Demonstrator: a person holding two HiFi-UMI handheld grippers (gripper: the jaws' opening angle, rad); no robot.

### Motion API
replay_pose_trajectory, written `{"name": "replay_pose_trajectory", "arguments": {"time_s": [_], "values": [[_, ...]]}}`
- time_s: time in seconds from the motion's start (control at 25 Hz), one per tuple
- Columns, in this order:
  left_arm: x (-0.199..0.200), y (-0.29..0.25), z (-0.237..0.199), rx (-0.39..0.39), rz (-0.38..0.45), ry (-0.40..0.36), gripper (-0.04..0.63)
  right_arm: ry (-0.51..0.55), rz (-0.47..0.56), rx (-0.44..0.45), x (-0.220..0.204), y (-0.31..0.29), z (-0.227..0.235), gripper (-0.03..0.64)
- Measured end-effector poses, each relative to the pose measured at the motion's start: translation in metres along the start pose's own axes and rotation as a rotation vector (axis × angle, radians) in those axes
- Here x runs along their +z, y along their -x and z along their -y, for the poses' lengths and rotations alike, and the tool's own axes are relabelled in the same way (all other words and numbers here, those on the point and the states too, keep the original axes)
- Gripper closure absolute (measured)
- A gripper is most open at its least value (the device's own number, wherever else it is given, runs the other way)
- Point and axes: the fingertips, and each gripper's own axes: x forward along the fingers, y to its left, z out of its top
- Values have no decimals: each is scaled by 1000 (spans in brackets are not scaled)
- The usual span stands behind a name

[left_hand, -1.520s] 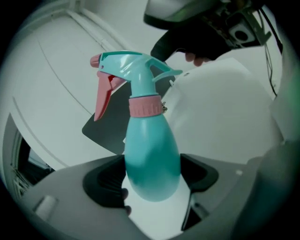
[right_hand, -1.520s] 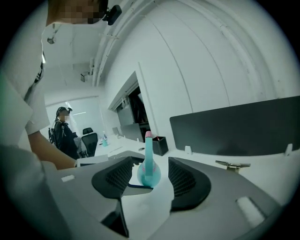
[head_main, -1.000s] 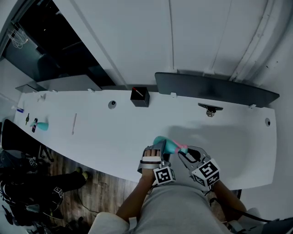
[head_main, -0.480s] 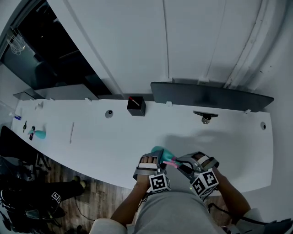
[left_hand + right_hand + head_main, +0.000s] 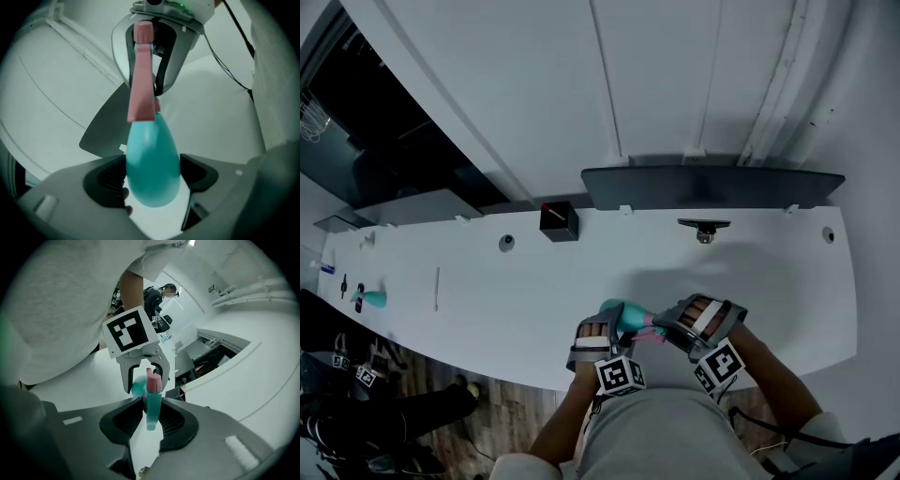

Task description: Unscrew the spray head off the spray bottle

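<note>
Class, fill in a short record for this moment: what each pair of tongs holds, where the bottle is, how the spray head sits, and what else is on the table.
left tongs: shut on the body of the teal spray bottle
right tongs: shut on the spray head
bottle place: held between both tongs, over the near edge of the white table
head state: pink, on the bottle's neck; whether loosened cannot be told
also on table: black box, near the far edge

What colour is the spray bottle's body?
The body is teal, clearest in the left gripper view.
</note>
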Motion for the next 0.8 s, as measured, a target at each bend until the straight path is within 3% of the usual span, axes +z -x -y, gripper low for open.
{"name": "replay_pose_trajectory", "arguments": {"time_s": [0.08,0.12,0.16,0.24,0.32,0.44,0.52,0.64,0.72,0.8], "values": [[0,0,-3,8,12,54,239,-78,23,-32,0,3,4,488],[-1,0,-5,17,14,87,239,-144,45,-42,1,6,5,409],[-2,0,-9,32,14,114,239,-231,74,-52,2,10,7,344],[-5,2,-18,79,8,128,239,-500,158,-77,2,23,13,328],[-6,3,-29,135,-7,92,239,-967,315,-91,-1,41,27,328],[-8,2,-41,206,-32,11,239,-1843,614,-92,-18,57,43,330],[-8,3,-45,248,-43,-40,239,-2255,724,-97,-34,51,42,331],[-6,6,-46,292,-58,-120,239,-2535,706,-82,-46,34,33,330],[-5,7,-45,310,-65,-161,239,-2612,637,-58,-47,24,25,330],[-3,8,-44,311,-65,-182,239,-2616,568,-26,-43,14,18,331]]}}
